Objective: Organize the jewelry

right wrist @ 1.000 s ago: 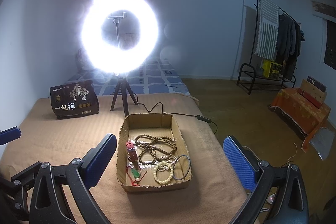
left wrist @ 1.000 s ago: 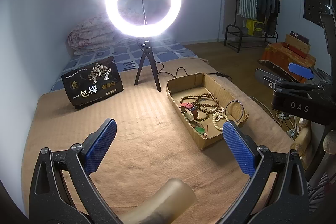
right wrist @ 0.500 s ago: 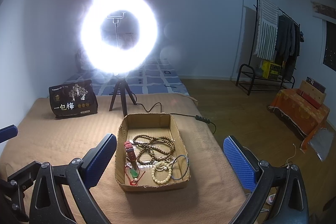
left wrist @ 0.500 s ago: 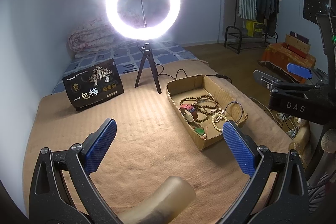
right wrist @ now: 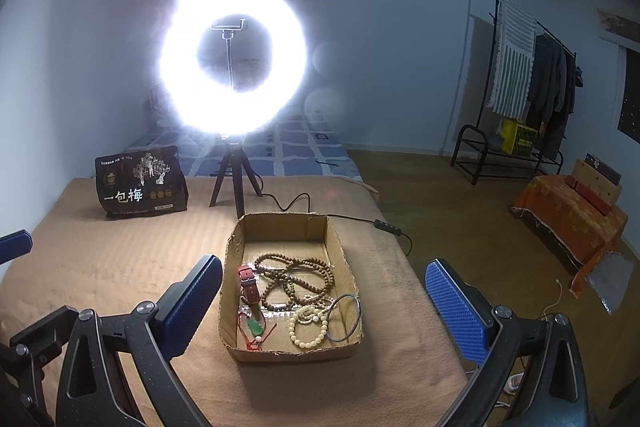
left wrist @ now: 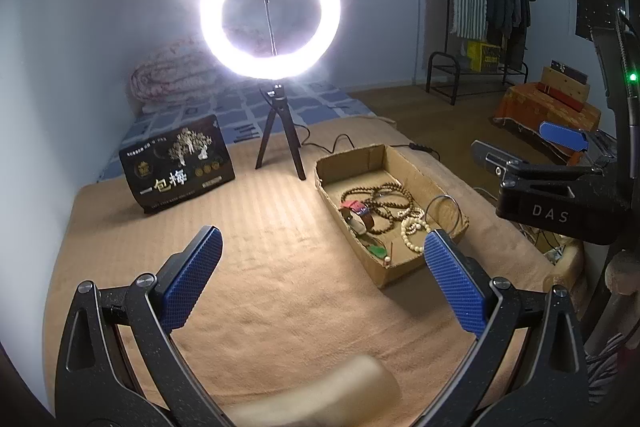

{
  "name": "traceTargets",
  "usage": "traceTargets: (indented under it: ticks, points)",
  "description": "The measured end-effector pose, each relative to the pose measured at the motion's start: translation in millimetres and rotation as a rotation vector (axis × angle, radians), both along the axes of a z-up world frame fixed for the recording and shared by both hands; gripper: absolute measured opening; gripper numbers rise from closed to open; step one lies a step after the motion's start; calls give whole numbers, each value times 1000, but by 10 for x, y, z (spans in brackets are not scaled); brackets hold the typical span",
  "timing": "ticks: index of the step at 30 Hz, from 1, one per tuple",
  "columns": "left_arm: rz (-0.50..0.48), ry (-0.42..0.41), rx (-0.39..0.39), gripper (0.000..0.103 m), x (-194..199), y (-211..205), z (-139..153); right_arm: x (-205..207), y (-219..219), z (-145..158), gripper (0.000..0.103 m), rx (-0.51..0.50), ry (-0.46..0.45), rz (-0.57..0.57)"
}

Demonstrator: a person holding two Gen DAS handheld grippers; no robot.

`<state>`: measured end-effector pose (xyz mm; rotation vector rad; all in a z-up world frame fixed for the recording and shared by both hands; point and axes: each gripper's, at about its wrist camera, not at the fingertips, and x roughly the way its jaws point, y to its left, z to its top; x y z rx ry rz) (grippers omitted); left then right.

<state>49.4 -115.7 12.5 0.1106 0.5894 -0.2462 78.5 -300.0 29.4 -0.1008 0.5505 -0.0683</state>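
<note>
Both tools spread wide and empty above the tan blanket (left wrist: 280, 267): right gripper (right wrist: 324, 291) facing the cardboard tray (right wrist: 280, 227) of beads (right wrist: 296, 275) at 12 o'clock, left gripper (left wrist: 320, 259) with tray (left wrist: 360, 159) at 1 o'clock.

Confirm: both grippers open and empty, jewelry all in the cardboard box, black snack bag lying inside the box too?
Wrong on the bag. The black snack bag stands on the blanket left of the tripod, outside the cardboard box, as the right wrist view shows. The rest holds.
</note>
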Motion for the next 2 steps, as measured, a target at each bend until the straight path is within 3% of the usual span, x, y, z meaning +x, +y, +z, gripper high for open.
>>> traceTargets:
  ticks: [2]
  points:
    - [11, -17, 10, 103, -6, 4, -7, 6, 4, -6, 103, -5, 3, 2]
